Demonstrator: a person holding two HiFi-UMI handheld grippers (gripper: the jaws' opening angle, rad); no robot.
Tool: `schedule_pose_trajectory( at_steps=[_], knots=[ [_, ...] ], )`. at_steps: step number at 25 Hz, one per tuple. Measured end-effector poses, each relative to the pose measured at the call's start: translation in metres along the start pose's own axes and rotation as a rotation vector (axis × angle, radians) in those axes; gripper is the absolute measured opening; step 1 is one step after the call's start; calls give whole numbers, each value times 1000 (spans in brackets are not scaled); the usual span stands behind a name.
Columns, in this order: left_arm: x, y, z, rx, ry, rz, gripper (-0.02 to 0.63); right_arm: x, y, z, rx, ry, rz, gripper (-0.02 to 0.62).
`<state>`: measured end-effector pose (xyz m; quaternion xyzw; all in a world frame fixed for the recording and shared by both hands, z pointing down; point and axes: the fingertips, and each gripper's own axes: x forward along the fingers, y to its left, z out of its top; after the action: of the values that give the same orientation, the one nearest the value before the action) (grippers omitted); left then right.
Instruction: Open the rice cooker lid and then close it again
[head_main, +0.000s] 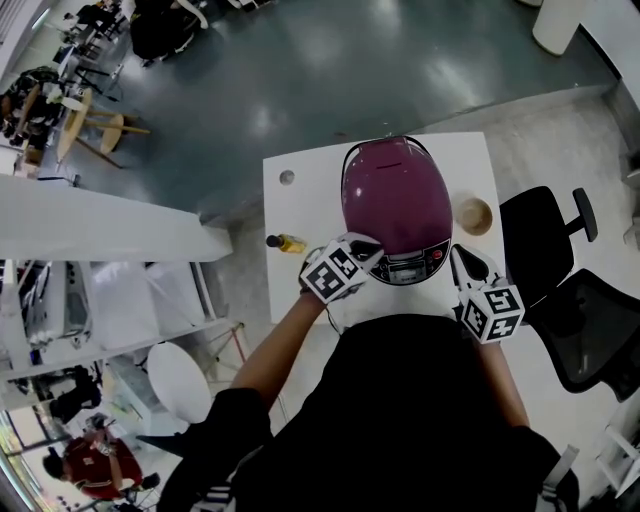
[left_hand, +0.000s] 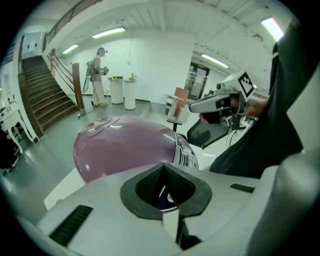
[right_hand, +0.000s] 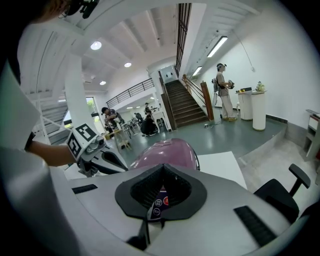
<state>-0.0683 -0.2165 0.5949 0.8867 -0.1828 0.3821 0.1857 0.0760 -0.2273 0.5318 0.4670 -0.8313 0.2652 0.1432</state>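
Observation:
A maroon rice cooker (head_main: 395, 195) stands on a white table (head_main: 300, 200) with its lid down and its control panel (head_main: 410, 268) facing me. My left gripper (head_main: 366, 246) is shut and empty, its tips at the cooker's front left, close to the panel. My right gripper (head_main: 462, 262) hangs shut and empty just off the cooker's front right. In the left gripper view the domed lid (left_hand: 120, 147) fills the middle behind the closed left gripper (left_hand: 170, 202), and the right gripper (left_hand: 220, 100) shows beyond. The right gripper view shows the cooker (right_hand: 167, 150) past the closed right gripper (right_hand: 155, 205), with the left gripper (right_hand: 95, 150) to its left.
A small bottle of yellow liquid (head_main: 287, 242) lies left of the cooker. A wooden bowl (head_main: 474, 215) sits to its right. Two black office chairs (head_main: 545, 235) stand beside the table's right edge. A small round grey spot (head_main: 287, 177) marks the far left corner.

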Motion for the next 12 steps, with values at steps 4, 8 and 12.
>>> schedule_pose_trajectory(
  at_steps=[4,8,12],
  knots=[
    [-27,-9,2,-88,-177,25,2,-7,28,-7,-29,-1,10,0],
    [-50,-29,-7,-165,-378,44,3,-16,55,-25,-48,26,-18,0],
    [-58,-54,-25,-239,-525,33,3,-31,62,-39,-66,34,-126,0]
  ],
)
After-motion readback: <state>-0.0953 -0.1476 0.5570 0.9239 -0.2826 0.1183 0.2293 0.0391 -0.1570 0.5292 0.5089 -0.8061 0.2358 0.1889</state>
